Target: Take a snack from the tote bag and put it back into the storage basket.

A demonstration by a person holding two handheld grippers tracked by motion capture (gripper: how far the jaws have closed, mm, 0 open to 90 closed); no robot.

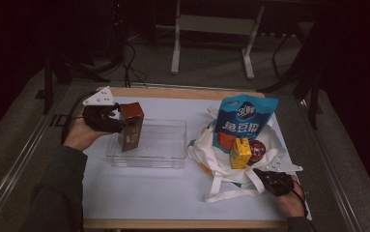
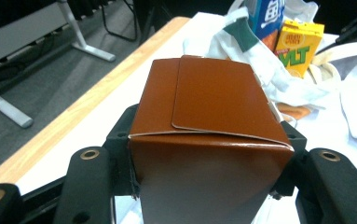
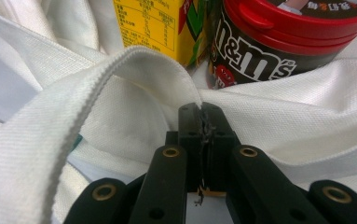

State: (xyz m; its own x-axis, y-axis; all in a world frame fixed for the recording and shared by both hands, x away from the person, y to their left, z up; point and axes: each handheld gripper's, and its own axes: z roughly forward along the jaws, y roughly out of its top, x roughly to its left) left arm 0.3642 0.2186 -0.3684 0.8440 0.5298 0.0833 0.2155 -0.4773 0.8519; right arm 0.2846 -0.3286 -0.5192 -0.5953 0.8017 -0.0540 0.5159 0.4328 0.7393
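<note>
Brown cardboard carton (image 1: pixel 131 126) clamped in left gripper (image 1: pixel 106 118), above clear plastic tray (image 1: pixel 165 153). Right gripper (image 3: pixel 201 110) pinched on white cloth bag (image 3: pixel 134 88).

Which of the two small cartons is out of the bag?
The brown carton: the left gripper holds it over the clear tray. The yellow carton sits in the white bag beside the blue pouch.
</note>
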